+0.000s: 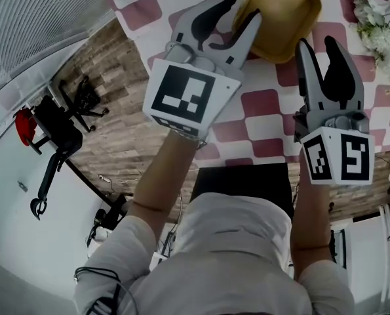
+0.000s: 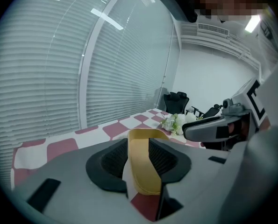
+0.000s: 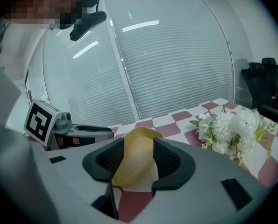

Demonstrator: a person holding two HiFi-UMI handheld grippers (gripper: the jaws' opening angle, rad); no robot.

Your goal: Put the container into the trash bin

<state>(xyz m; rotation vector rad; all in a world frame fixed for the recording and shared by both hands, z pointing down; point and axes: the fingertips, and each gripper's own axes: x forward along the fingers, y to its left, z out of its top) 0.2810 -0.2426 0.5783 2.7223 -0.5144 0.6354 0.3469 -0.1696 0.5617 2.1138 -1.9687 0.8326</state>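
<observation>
The yellow container [image 1: 280,15] lies on the chequered bench [image 1: 267,120], its near rim between the wide, unclamped jaws of the left tool [image 1: 244,6], with the right tool [image 1: 316,42] wide and empty just beside it.

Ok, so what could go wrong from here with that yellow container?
The left tongs and right tongs are open, aimed at the thin rim of the yellow container; a shallow bite could slip or tip it. The flowers lie close beside the right tongs; a sideways swing could knock them.
</observation>
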